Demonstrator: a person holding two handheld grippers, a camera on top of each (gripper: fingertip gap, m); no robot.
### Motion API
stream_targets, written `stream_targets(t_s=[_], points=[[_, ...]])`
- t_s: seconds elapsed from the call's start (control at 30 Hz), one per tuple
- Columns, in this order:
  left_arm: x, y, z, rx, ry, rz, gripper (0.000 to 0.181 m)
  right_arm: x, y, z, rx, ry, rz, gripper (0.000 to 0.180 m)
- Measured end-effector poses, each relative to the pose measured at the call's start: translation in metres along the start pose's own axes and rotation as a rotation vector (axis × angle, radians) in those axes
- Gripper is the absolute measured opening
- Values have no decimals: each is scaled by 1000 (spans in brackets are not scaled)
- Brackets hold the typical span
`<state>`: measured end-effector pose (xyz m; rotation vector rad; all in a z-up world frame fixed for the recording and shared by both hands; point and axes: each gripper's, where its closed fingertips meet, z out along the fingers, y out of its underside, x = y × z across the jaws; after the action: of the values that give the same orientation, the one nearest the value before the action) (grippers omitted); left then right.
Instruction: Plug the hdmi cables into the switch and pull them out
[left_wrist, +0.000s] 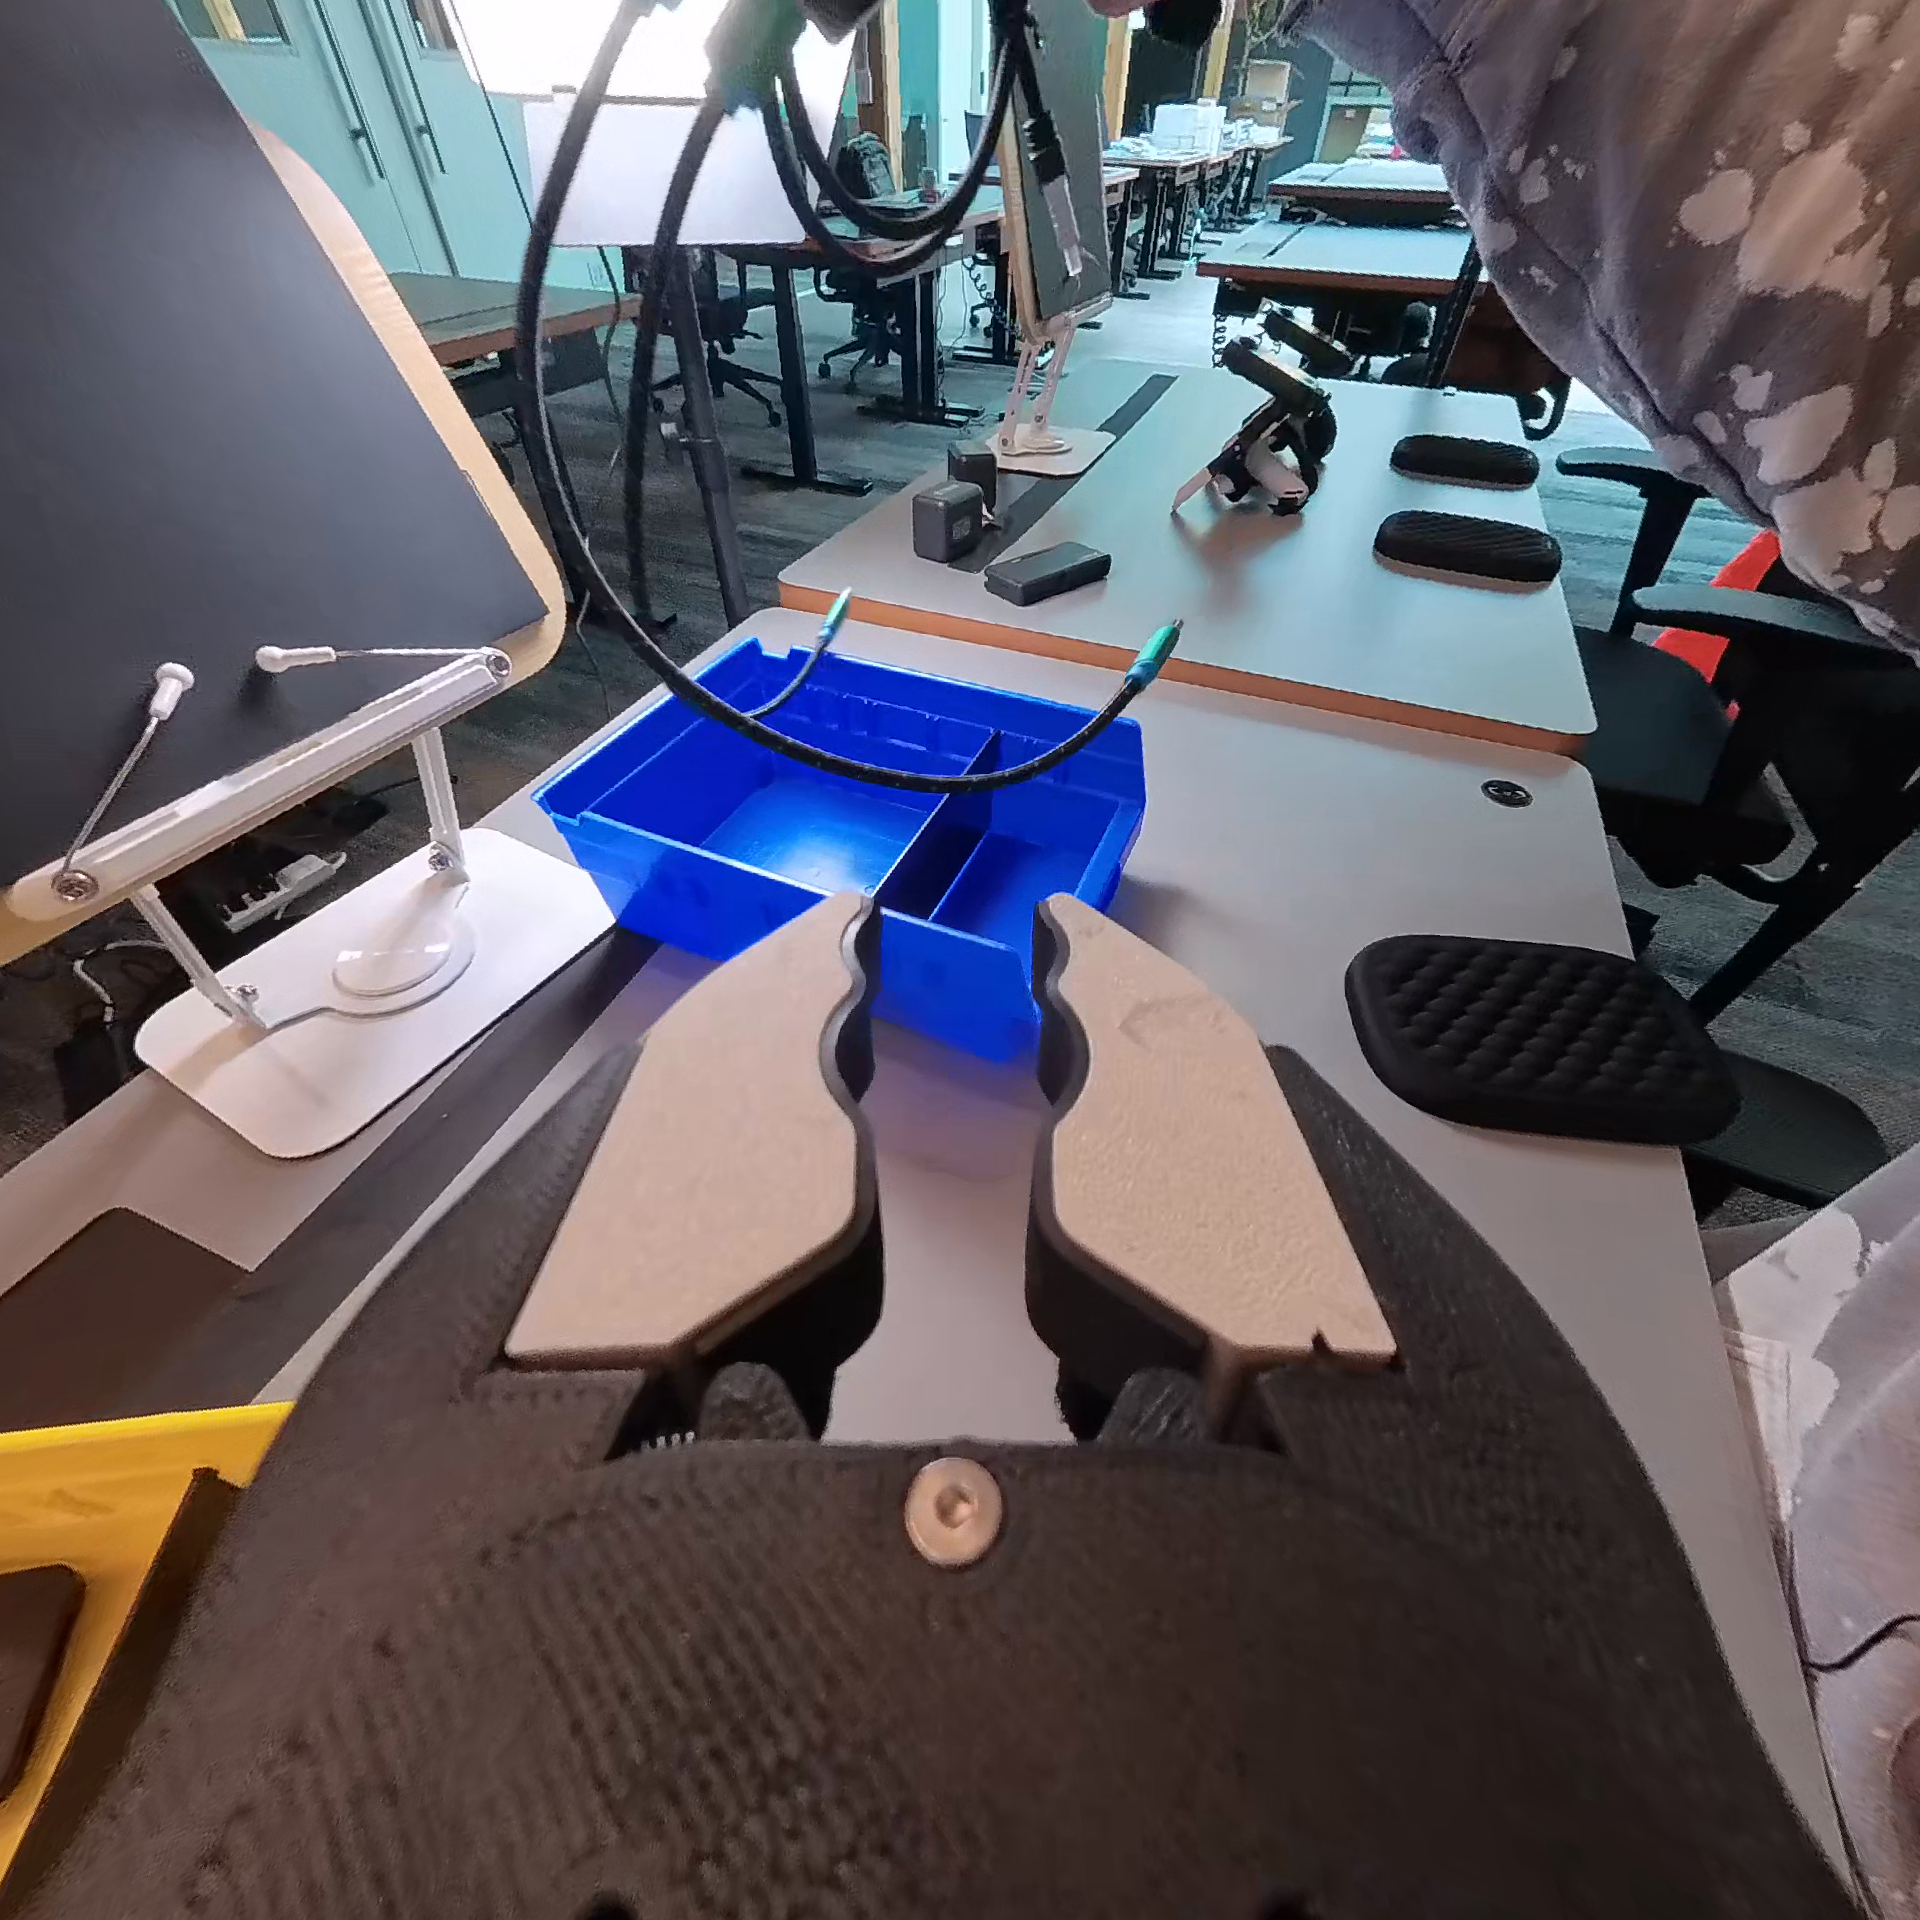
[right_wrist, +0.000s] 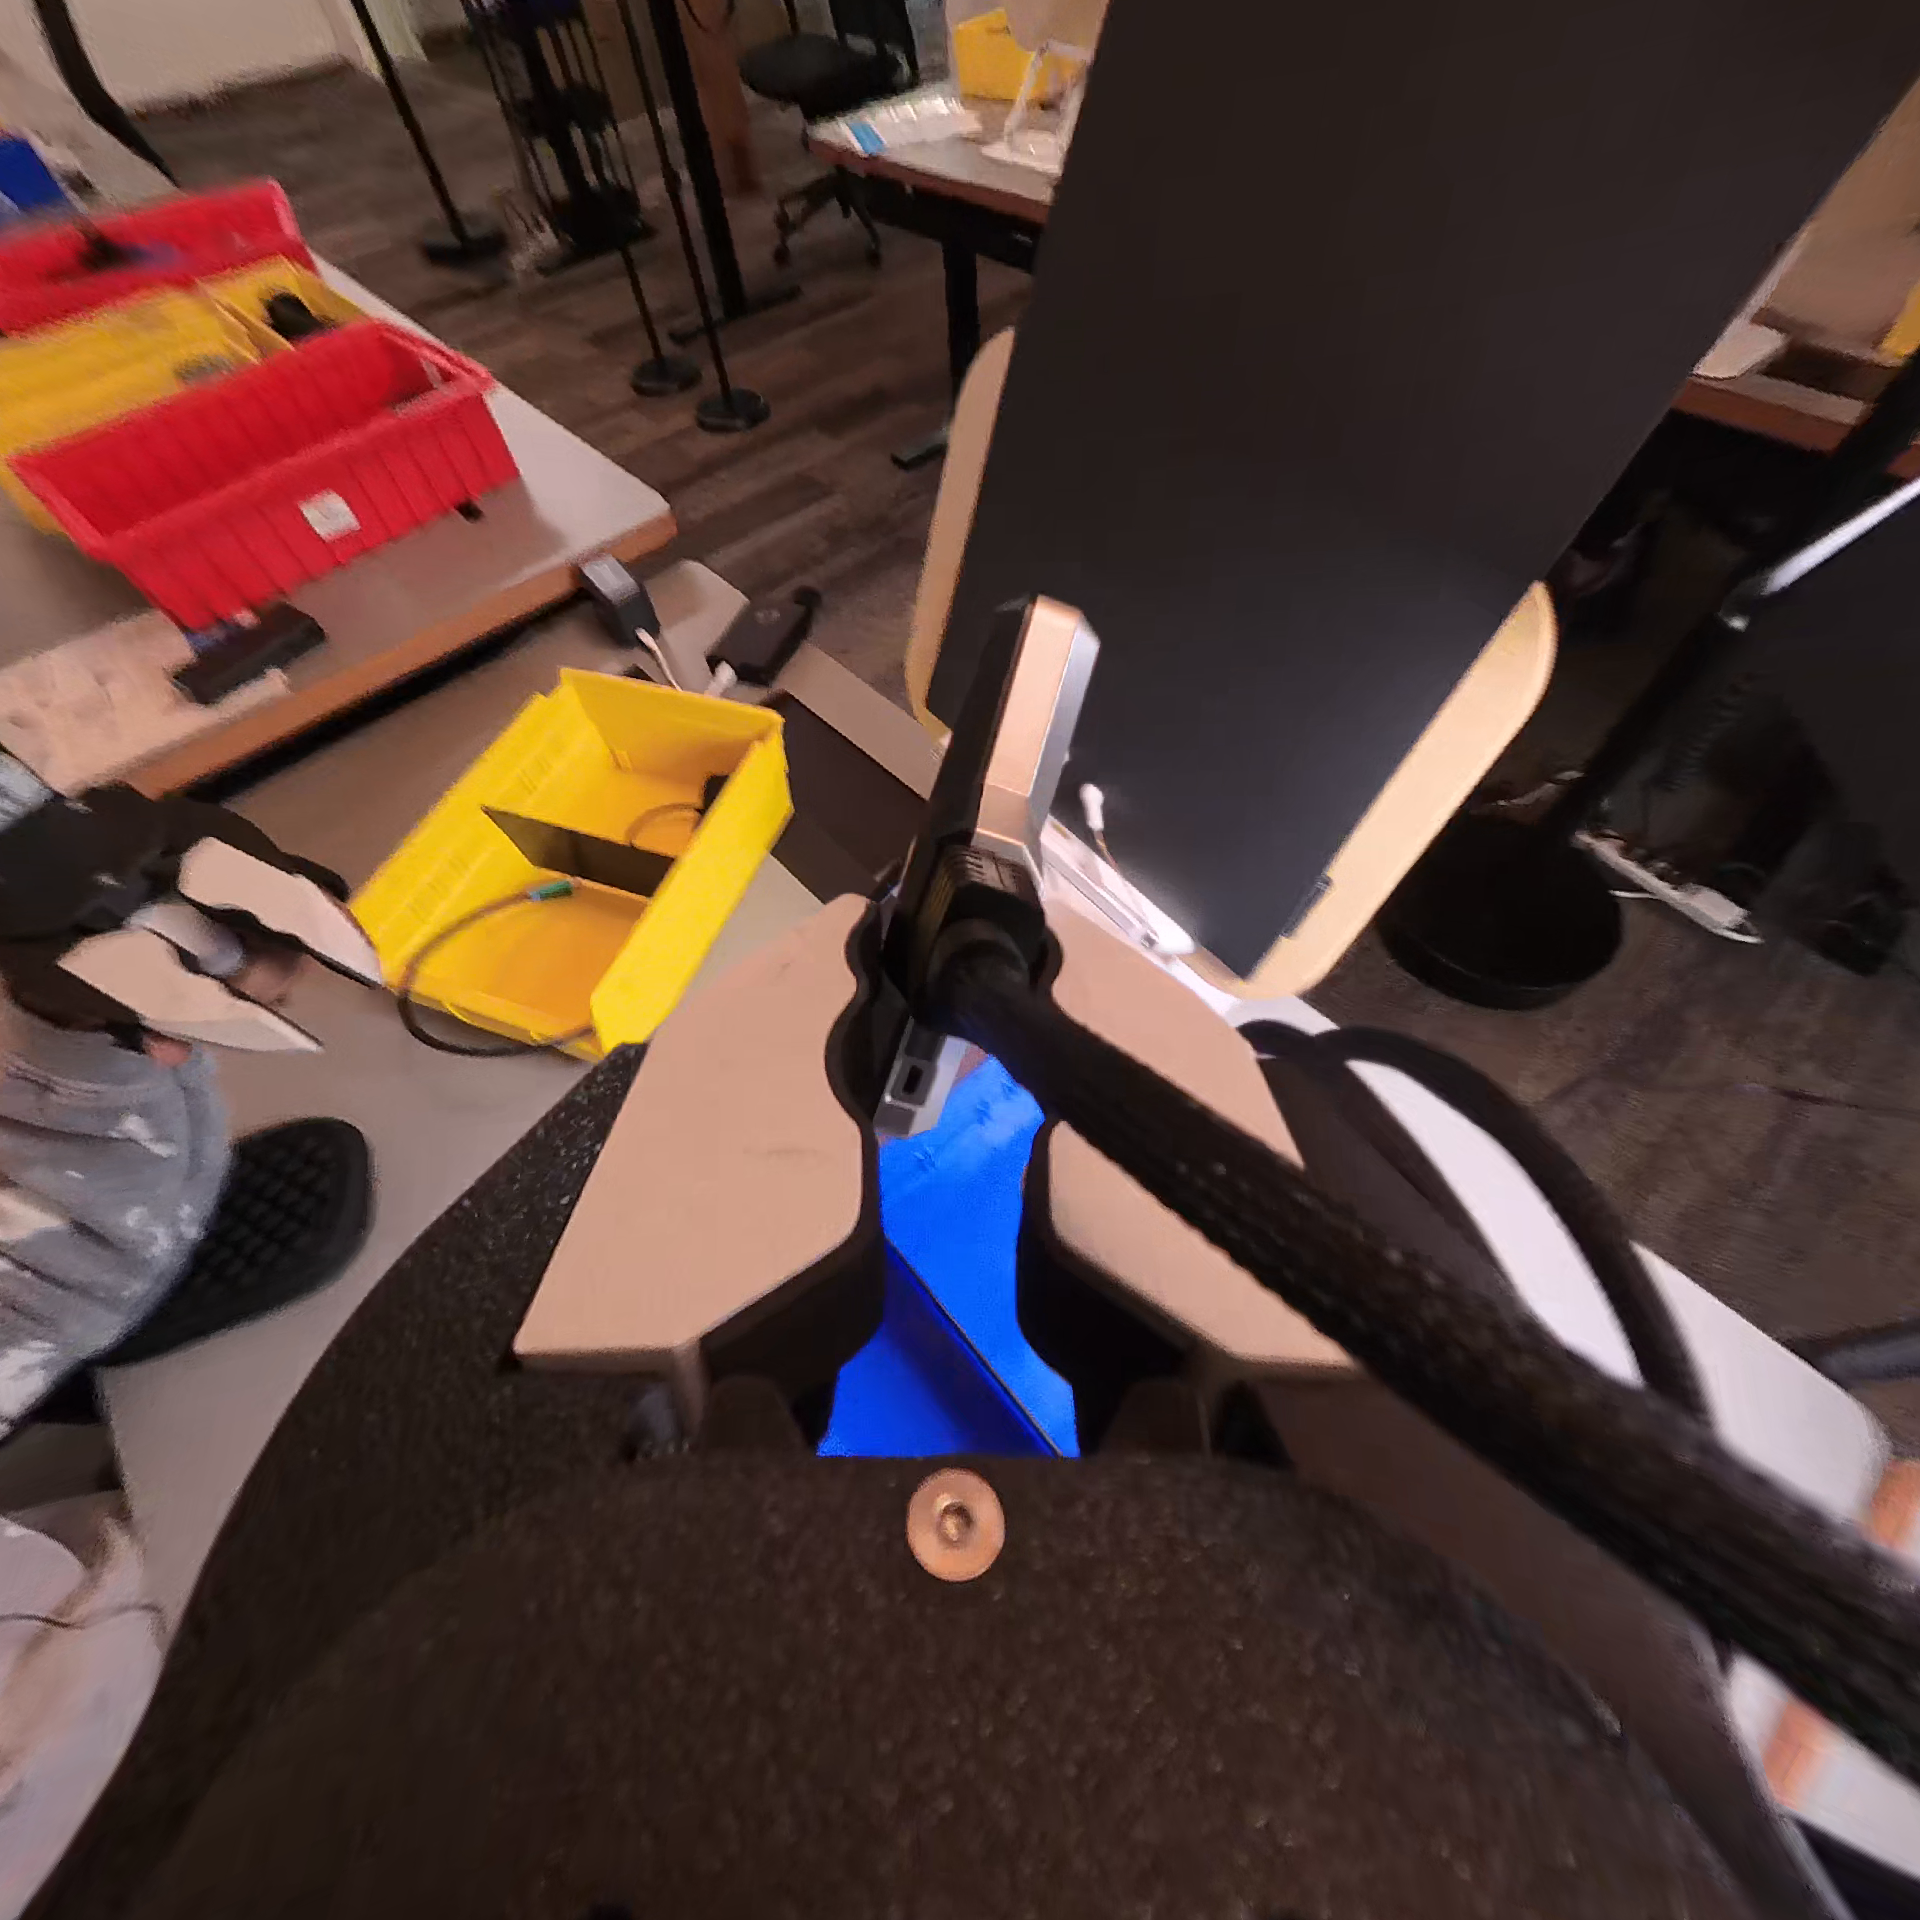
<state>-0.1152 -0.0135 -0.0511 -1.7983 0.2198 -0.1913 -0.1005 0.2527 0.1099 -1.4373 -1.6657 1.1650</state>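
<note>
The right gripper (right_wrist: 951, 987) is clenched on the silver HDMI switch (right_wrist: 1044, 717), lifting it, with a braided HDMI cable (right_wrist: 1299, 1226) apparently plugged in, above the blue bin (left_wrist: 831, 821) at the desk's far edge; the left gripper (left_wrist: 951, 966) hovers released, free to pull

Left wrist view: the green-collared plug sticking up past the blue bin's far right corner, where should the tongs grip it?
Probably on the green collar, just behind the metal tip, coming from the near side. It stands tilted up clear of the blue bin, so the open left tongs could straddle it; the braided cable below lies across the rim.
</note>
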Motion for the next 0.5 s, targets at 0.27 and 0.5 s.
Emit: stream_targets(t_s=[0.27,0.5], points=[[-9,7,2,-17,-7,-19,28,13,10,21,-9,13,135,25],[-11,6,-1,-7,-12,-24,27,57,58,39,-19,109,221,24]])
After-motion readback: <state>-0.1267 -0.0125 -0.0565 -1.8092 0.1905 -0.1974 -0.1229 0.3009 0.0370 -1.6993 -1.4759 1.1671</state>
